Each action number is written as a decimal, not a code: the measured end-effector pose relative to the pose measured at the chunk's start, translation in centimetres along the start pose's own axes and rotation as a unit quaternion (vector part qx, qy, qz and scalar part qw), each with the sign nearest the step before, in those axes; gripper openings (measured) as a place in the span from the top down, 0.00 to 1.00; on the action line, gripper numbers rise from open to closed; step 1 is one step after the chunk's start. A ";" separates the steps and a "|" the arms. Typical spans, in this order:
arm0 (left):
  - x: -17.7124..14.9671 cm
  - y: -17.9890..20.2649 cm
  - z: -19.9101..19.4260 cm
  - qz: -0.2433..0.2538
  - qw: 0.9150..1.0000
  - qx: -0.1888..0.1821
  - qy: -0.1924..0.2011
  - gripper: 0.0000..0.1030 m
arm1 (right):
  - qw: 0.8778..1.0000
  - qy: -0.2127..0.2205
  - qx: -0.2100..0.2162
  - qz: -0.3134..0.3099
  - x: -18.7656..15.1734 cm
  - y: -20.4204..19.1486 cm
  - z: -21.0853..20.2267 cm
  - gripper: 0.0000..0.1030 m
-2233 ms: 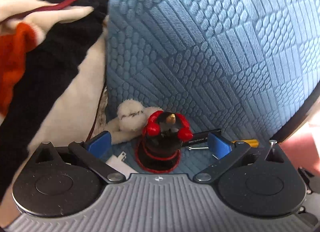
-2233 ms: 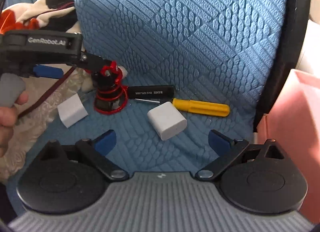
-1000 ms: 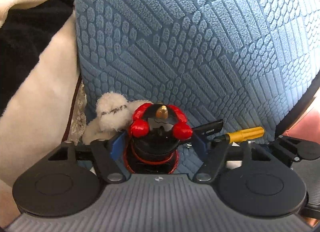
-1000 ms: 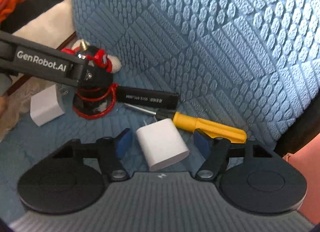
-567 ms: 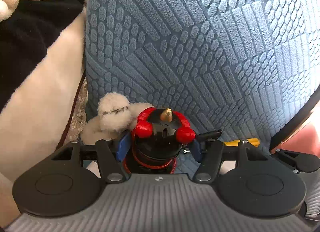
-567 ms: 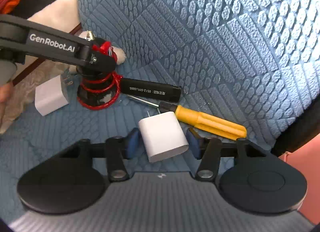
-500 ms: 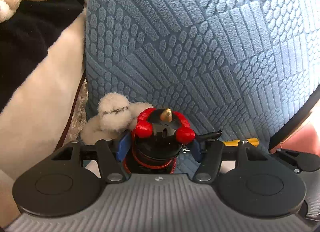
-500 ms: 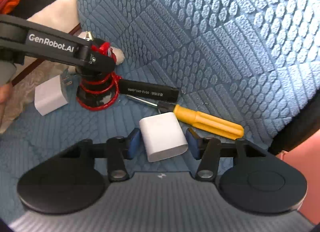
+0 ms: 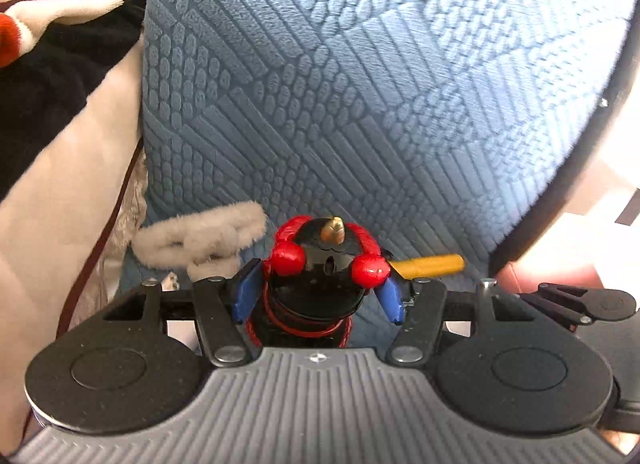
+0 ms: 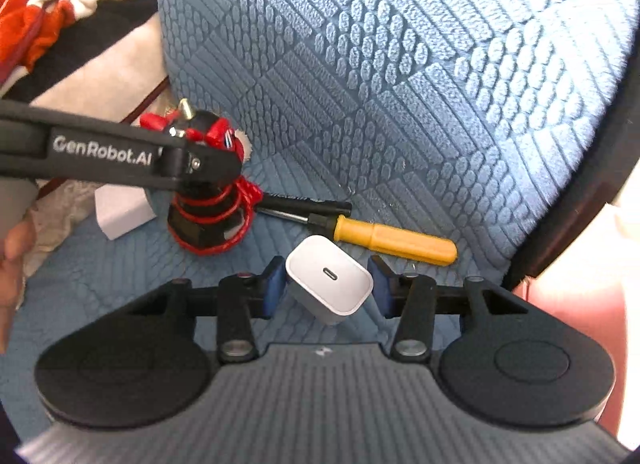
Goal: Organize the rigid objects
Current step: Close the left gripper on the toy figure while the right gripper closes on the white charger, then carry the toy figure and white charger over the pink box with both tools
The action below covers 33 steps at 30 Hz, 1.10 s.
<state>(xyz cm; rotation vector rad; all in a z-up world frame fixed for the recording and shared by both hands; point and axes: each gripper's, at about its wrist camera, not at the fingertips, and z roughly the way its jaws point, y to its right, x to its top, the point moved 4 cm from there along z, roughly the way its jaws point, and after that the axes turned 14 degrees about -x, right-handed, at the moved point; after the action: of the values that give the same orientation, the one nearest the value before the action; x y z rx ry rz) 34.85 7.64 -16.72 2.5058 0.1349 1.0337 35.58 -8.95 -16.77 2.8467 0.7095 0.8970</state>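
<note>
Between the blue pads of the right tool (image 10: pixel 327 284), a white USB-C charger (image 10: pixel 329 284) now hangs gripped and tilted off the blue cushion (image 10: pixel 400 84), where half a second ago it still lay flat. The left tool (image 9: pixel 318 292) stays clenched on the black-and-red tripod mount (image 9: pixel 320 284), also raised. With both lifted, carrying them to a tidy spot looks next, leaving the yellow screwdriver (image 10: pixel 394 238) and second white charger (image 10: pixel 122 212) behind.
</note>
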 end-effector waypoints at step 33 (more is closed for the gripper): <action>-9.4 8.9 -13.2 -0.030 0.999 -0.033 -0.006 0.36 | 0.993 -0.011 -0.033 0.114 -8.7 0.4 -14.8 0.54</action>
<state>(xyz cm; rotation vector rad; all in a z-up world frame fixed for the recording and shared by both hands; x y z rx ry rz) 18.31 1.86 -10.75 2.4329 0.1679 0.9836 21.19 -14.22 -9.04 2.9145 0.3496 0.8952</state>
